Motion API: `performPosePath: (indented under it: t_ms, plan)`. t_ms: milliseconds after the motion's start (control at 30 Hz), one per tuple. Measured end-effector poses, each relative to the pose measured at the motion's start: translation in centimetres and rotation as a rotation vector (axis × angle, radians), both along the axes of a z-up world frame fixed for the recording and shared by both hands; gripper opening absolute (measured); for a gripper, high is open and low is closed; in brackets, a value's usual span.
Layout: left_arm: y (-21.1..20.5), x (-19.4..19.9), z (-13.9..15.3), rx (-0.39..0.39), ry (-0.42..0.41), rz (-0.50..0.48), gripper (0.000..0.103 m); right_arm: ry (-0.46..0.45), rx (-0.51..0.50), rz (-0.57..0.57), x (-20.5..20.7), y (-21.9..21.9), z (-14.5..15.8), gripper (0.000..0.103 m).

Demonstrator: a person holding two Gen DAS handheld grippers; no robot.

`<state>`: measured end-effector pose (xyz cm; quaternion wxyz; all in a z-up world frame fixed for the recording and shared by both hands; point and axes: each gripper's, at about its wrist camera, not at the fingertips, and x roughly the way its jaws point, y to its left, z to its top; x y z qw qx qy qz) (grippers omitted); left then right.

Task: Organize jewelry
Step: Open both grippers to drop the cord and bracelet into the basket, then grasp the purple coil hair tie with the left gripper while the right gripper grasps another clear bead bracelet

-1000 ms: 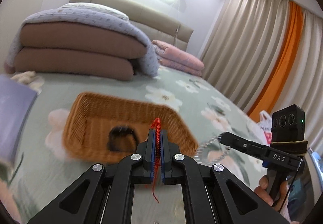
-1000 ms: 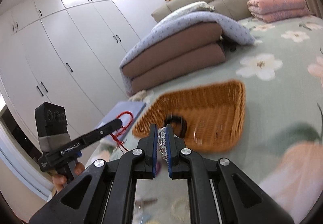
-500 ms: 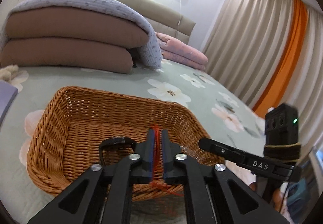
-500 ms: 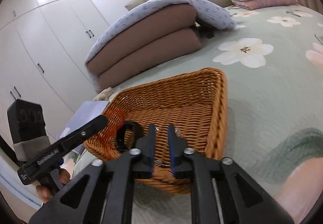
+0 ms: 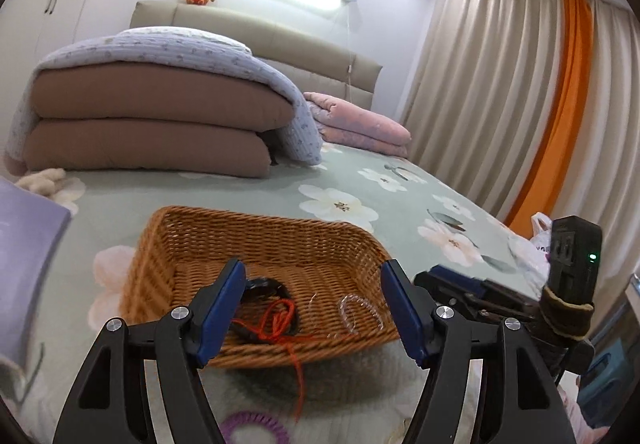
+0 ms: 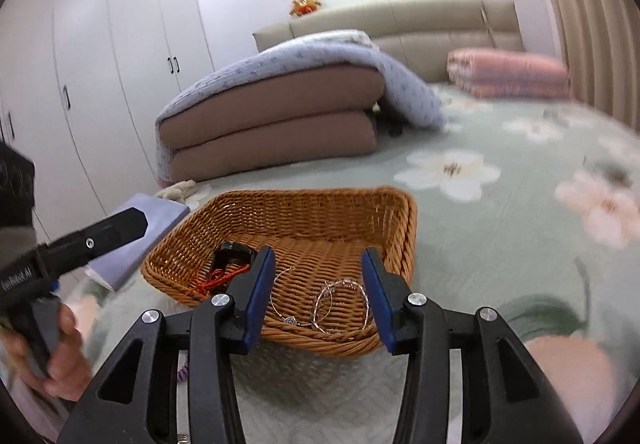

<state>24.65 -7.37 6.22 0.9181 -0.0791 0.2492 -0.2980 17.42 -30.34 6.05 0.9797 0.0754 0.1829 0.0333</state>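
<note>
Wicker basket [image 5: 256, 240] now holds the red cord bracelet [image 5: 280, 324] and silver chain [image 6: 340, 300], both grippers [image 5: 312, 308] [image 6: 320, 296] having released and standing spread; that deposit appears complete.

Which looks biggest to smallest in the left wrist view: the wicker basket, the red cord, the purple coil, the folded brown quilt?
1. folded brown quilt, though it lies farthest away
2. wicker basket
3. red cord and purple coil: unsure, since the coil is cut off by the frame edge and nearer the camera
</note>
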Motion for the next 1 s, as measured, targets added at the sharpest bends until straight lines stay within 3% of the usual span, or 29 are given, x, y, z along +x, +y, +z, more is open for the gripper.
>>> performPosePath:
  t_ms: [133,233,400,500,633,767,1000]
  plan:
    - [2.3,-2.1,-0.3,0.027,0.031,0.032,0.072,-0.035,-0.043,-0.036,-2.7,1.0,0.8,0.049]
    - [4.1,-4.1,-1.8,0.067,0.066,0.043,0.072,-0.033,-0.02,-0.054,-4.7,1.0,0.8,0.049]
    - [6.5,-5.9,-3.8,0.101,0.15,0.052,0.071,0.086,0.038,-0.023,-6.5,1.1,-1.3,0.049]
    - [7.7,-6.4,-4.8,0.074,0.18,0.054,0.071,0.155,0.014,-0.006,-8.0,1.6,-3.1,0.049]
    - [8.4,-6.0,-6.2,-0.002,0.206,0.064,0.07,0.161,-0.029,-0.041,-10.1,1.8,-5.1,0.049]
    - [7.9,-5.8,-6.6,0.023,0.197,0.076,0.069,0.17,-0.02,-0.007,-10.0,2.3,-5.4,0.049]
    - [8.3,-4.9,-7.0,-0.012,0.215,0.086,0.069,0.205,-0.112,0.02,-9.7,4.9,-6.4,0.049]
